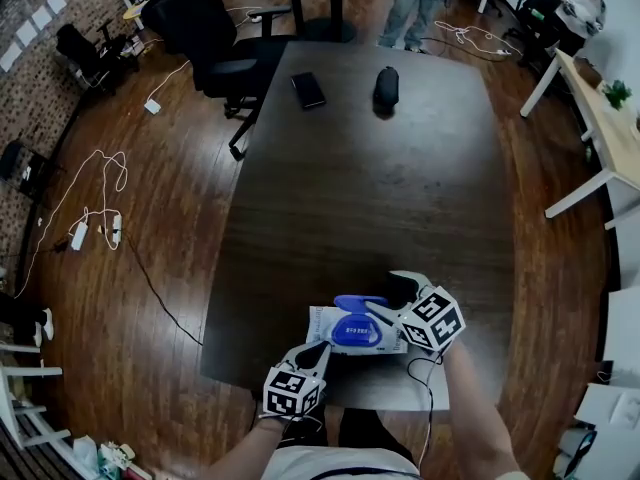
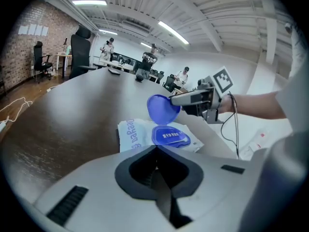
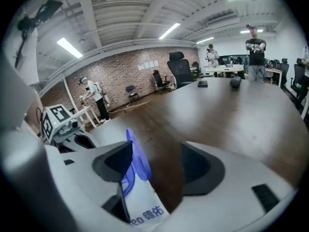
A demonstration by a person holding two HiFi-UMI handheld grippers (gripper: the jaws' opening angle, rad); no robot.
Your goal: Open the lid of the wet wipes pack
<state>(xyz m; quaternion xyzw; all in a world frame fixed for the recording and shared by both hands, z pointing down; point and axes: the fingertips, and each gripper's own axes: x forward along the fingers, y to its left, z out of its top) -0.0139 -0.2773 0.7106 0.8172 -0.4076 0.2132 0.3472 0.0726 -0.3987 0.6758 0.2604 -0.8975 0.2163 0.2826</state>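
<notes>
A white wet wipes pack (image 1: 325,323) (image 2: 131,134) (image 3: 145,211) lies near the front edge of the dark table (image 1: 380,198). Its blue lid (image 1: 358,302) (image 2: 161,109) (image 3: 137,161) stands raised, hinged up from the blue frame. My right gripper (image 1: 385,303) (image 2: 186,100) (image 3: 157,151) is open, and the lid leans against its left finger, between the jaws. My left gripper (image 1: 320,348) (image 2: 157,148) is at the pack's near edge, its jaws closed together on that edge.
A black phone (image 1: 308,90) and a black oval object (image 1: 386,86) lie at the table's far end. A black office chair (image 1: 215,38) stands at the far left corner. Cables and power strips (image 1: 95,223) lie on the wooden floor at the left.
</notes>
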